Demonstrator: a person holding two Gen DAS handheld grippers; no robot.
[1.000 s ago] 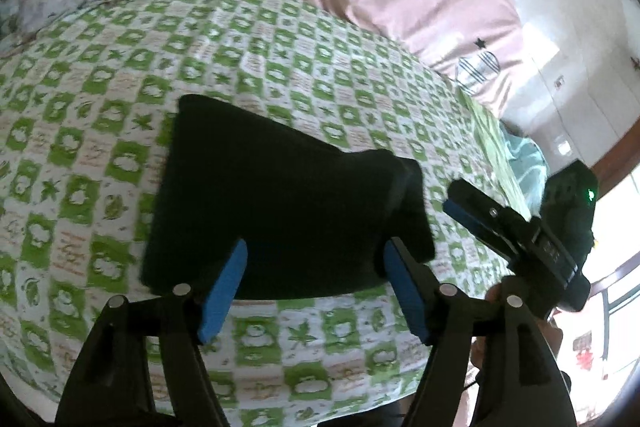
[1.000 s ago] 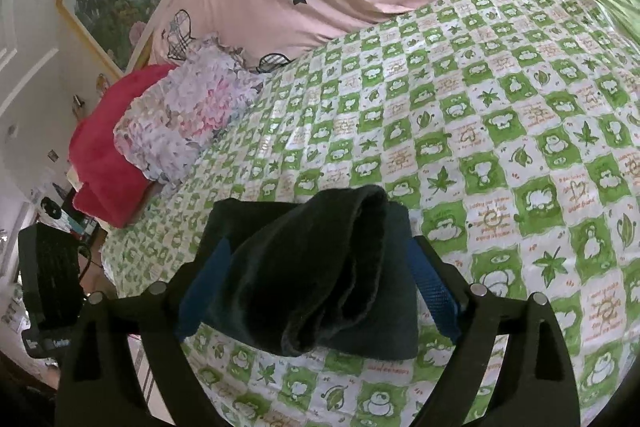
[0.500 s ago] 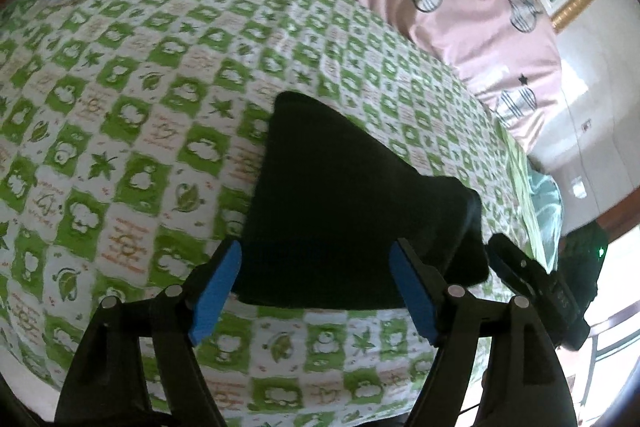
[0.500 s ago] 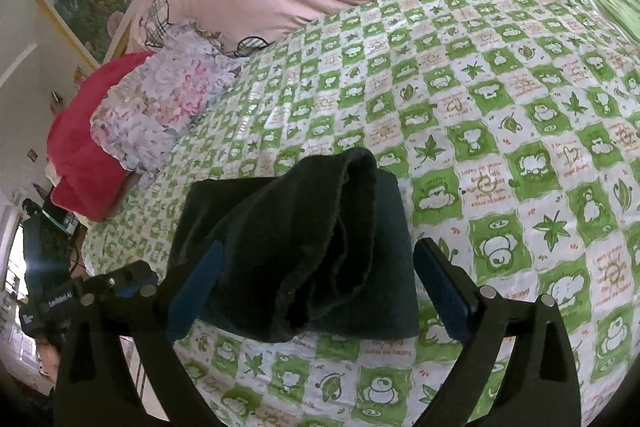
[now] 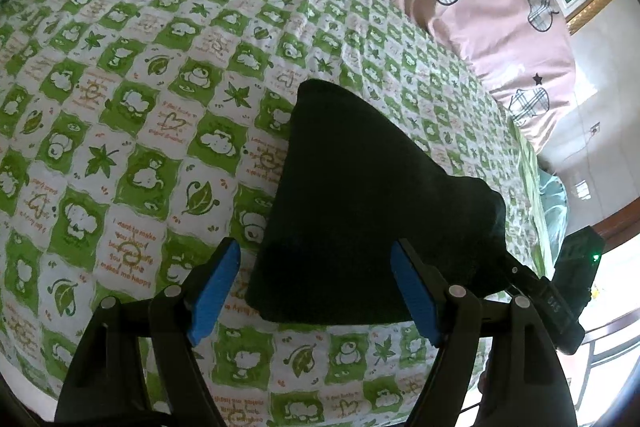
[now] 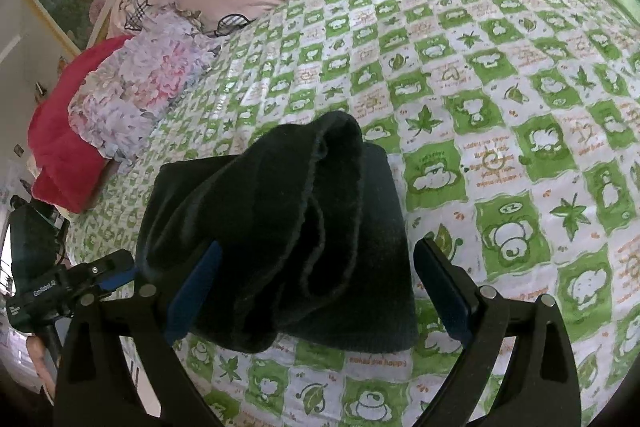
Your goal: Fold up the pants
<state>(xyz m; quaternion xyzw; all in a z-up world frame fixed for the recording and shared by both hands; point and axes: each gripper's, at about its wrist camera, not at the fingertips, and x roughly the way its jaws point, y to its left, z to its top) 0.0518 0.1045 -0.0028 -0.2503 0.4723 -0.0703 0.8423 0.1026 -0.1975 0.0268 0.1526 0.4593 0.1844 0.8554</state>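
The dark pants (image 6: 280,227) sit folded into a thick bundle on the green-checked bedsheet (image 6: 500,87), near its front edge, with rumpled layers bulging on top. Left gripper (image 5: 316,291) and right gripper (image 6: 316,291) both hang spread wide over it, gripping nothing.

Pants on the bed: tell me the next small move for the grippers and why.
Probably lower the right gripper and press the raised fold down. The dark pants lie as a compact bundle on the green checked sheet, both grippers open and holding nothing, but the top layer bulges and curls up in the right wrist view.
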